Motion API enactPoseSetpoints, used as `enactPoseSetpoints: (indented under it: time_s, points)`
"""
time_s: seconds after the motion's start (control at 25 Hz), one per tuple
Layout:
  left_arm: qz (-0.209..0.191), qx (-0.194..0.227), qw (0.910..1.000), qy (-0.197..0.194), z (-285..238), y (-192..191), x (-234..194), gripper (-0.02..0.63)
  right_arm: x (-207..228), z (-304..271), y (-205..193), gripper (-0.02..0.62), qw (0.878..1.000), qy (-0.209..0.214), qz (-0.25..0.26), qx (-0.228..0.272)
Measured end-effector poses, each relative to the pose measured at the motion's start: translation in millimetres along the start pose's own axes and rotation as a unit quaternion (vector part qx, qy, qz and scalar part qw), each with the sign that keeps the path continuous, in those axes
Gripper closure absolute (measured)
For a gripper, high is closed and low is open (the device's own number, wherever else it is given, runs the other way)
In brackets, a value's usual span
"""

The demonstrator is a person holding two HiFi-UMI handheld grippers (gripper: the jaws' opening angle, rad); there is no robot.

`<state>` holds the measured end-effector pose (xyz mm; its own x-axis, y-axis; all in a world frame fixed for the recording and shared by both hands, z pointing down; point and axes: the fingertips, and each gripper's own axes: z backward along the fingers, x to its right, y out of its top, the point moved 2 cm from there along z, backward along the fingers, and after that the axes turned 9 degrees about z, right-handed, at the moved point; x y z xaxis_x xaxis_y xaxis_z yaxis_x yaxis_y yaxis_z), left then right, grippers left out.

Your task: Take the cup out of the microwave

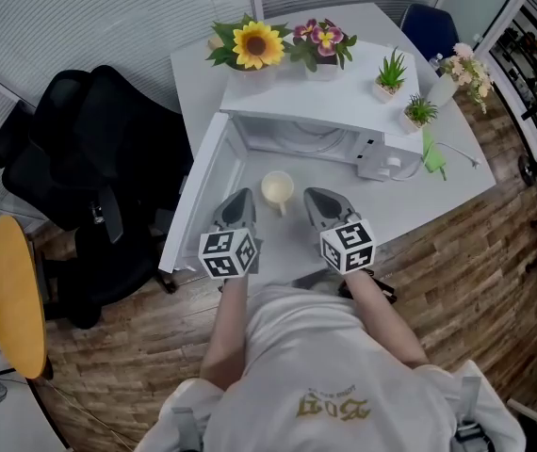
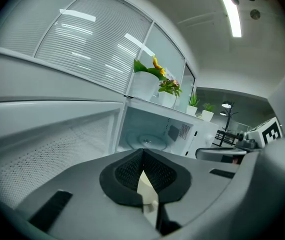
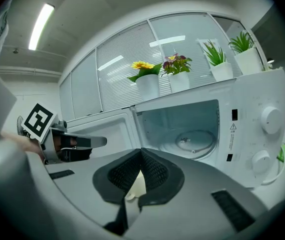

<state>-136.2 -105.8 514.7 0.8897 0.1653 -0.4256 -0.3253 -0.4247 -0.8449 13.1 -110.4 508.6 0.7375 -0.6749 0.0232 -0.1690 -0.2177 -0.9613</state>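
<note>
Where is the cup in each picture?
Head view: the cup sits middle, on the table before the open microwave.
Left gripper view: cup, a cream sliver, low centre.
Right gripper view: cup, a cream sliver, low centre.
Shared landmark: the microwave's open cavity, in all three.

The cup (image 1: 277,189) stands before the microwave (image 1: 317,121), between the left hand-held gripper (image 1: 241,200) and the right hand-held gripper (image 1: 319,199).
</note>
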Motion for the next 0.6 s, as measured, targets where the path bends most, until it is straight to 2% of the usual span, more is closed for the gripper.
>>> enactPoseSetpoints:
  time_s: [0.6]
  points:
    - [0.002,-0.002,1.0000,-0.002,-1.7,-4.3,9.0,0.592,6.3,7.9,-9.2,0.584,1.000,-0.002,-0.008,-0.012]
